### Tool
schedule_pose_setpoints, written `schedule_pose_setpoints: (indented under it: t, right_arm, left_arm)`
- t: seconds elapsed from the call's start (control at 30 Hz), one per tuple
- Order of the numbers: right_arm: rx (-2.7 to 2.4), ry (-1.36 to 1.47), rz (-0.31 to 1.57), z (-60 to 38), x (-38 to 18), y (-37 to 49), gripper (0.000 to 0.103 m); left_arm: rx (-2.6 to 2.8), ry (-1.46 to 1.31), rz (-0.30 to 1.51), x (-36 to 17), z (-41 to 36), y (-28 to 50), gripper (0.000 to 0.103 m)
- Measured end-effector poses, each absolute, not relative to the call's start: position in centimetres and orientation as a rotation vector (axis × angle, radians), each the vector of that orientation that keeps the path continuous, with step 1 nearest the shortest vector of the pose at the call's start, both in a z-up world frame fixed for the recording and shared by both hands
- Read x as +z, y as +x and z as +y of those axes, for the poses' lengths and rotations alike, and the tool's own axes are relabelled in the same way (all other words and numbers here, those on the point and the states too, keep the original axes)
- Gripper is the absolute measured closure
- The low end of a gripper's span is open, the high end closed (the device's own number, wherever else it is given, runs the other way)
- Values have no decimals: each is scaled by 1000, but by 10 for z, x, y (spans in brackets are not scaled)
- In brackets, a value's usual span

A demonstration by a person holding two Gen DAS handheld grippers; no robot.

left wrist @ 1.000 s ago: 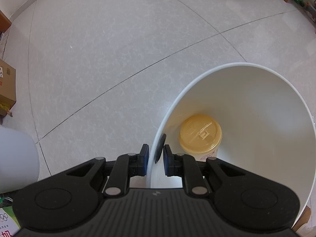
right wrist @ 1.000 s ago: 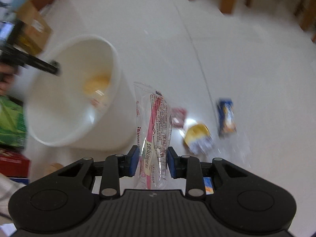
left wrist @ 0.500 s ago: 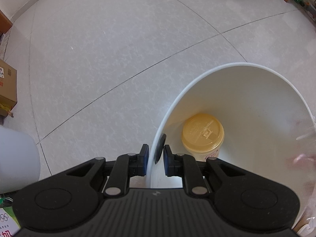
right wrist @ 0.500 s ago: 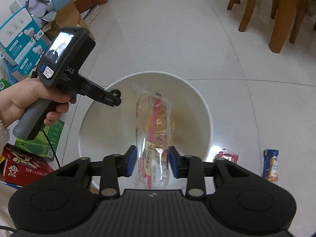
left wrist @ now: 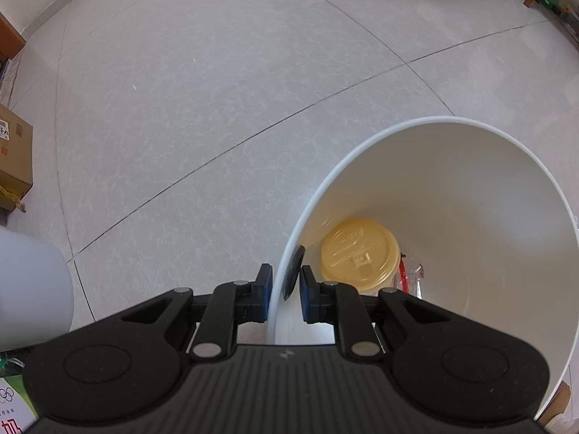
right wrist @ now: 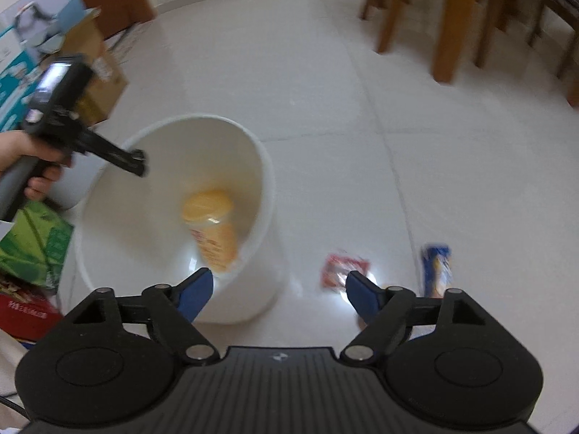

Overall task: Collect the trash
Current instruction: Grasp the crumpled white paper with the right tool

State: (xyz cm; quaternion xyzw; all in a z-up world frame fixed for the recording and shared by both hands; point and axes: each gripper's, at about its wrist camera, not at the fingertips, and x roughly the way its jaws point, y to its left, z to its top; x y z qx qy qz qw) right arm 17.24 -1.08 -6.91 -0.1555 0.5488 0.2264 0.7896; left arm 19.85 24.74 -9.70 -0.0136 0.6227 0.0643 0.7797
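Note:
My left gripper [left wrist: 286, 291] is shut on the near rim of the tilted white bin [left wrist: 434, 120]. Inside lie a yellow-lidded cup [left wrist: 360, 256] and, beside it, a clear wrapper with red print [left wrist: 410, 276]. In the right wrist view, my right gripper [right wrist: 278, 293] stands open and empty, just in front of the bin [right wrist: 181, 120]; the cup [right wrist: 213, 224] shows inside. A hand [right wrist: 25, 159] holds the left gripper [right wrist: 135, 161] at the bin's left rim. On the floor to the right lie a red wrapper [right wrist: 342, 266] and a blue wrapper [right wrist: 436, 267].
Cardboard boxes [right wrist: 97, 72] and a green box [right wrist: 34, 242] crowd the left side. Wooden chair legs [right wrist: 448, 25] stand at the back right. A cardboard box [left wrist: 14, 152] and a white rounded object [left wrist: 29, 289] sit at the left in the left wrist view.
My right gripper has opened and let go of the clear wrapper, which now lies in the bin. It has drawn back from over the bin. The left gripper keeps its hold.

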Motion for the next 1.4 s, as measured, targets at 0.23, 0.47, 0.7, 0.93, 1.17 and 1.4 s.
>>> schedule_pose_setpoints:
  t: [0.23, 0.47, 0.7, 0.93, 1.17, 1.4]
  right_arm:
    - [305, -291, 1275, -85, -132, 173, 17]
    - [130, -184, 1338, -136, -194, 174, 17]
    - [205, -234, 1280, -124, -221, 191, 17]
    - [349, -412, 1251, -110, -257, 220, 16]
    - [354, -550, 1288, -111, -297, 225, 17]
    - [359, -650, 1288, -118, -304, 222, 38]
  left_arm:
    - [143, -42, 1347, -97, 250, 199, 89]
    - [144, -41, 1345, -97, 250, 198, 89]
    - [147, -41, 1342, -97, 249, 197, 89]
    - [149, -51, 1348, -97, 251, 198, 89]
    - [144, -65, 1344, -98, 256, 198, 89]
    - [140, -70, 1345, -99, 258, 197, 89]
